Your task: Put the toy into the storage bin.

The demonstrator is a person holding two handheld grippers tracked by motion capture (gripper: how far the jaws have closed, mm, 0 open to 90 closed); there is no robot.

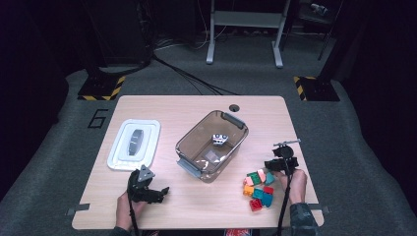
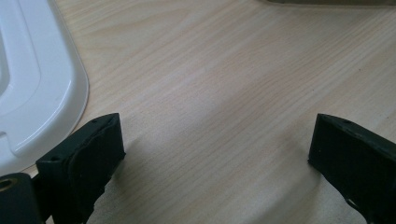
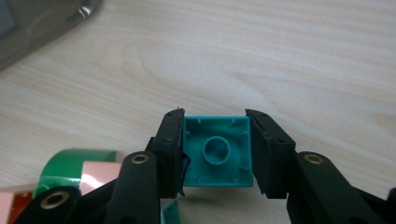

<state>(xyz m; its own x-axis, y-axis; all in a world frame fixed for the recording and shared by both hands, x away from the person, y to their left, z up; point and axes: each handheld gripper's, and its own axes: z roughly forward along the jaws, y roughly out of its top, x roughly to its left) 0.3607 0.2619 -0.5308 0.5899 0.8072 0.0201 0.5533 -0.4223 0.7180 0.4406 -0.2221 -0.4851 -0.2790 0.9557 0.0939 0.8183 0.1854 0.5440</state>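
Observation:
In the right gripper view, my right gripper point(image 3: 214, 116) is shut on a teal brick point(image 3: 217, 151). The brick's hollow underside faces the camera, and it sits just above the wooden table. In the high view the right gripper point(image 1: 275, 165) is at the top edge of a pile of coloured bricks point(image 1: 258, 189) at the table's front right. A green brick point(image 3: 70, 163) and a pink brick point(image 3: 95, 170) lie just left of the jaws. My left gripper point(image 1: 161, 191) rests low at the front left, jaws wide open over bare wood point(image 2: 217, 135) with nothing between them.
A clear brown container point(image 1: 196, 130) stands mid-table with a small black and white object point(image 1: 220, 139) inside; its corner point(image 3: 28, 23) is close to the right gripper. A white lid point(image 1: 134, 144) lies at the left, its rim point(image 2: 32, 84) beside the left jaw.

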